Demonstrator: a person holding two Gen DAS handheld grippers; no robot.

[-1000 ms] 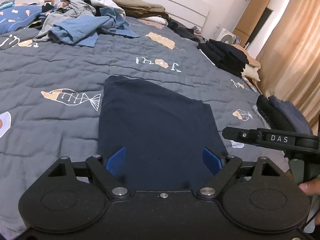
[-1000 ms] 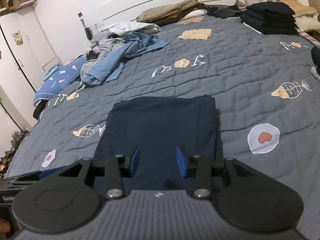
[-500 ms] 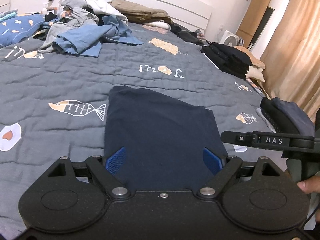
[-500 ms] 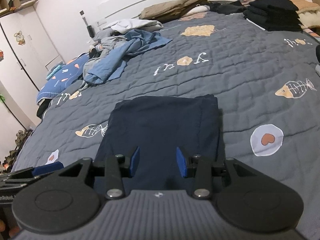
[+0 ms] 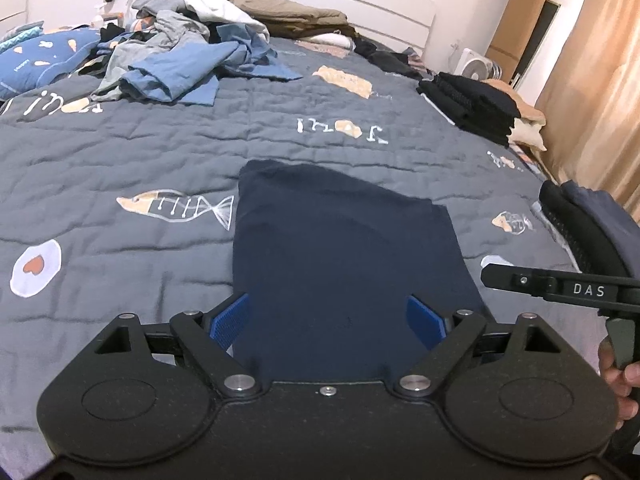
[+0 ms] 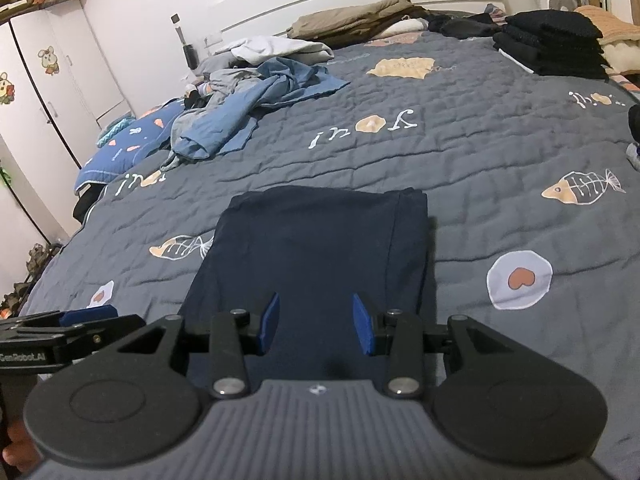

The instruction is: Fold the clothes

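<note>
Folded navy garment (image 5: pixel 340 256) lying flat, near on grey quilted bed (image 5: pixel 120 152); unfolded clothes heap (image 5: pixel 188 60) far left, white headboard (image 5: pixel 360 4) beyond. Left hand-held gripper (image 5: pixel 328 318) wide open, right hand-held gripper (image 6: pixel 316 324) half open, both empty.

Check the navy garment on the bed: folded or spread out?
Folded. The navy garment lies as a flat rectangle on the quilt, no sleeves showing, with a doubled layer edge along its right side. Neither gripper holds it.

A home bedroom; quilted bed (image 5: pixel 160 152), wardrobe (image 6: pixel 60 68), curtains (image 5: pixel 600 80).
</note>
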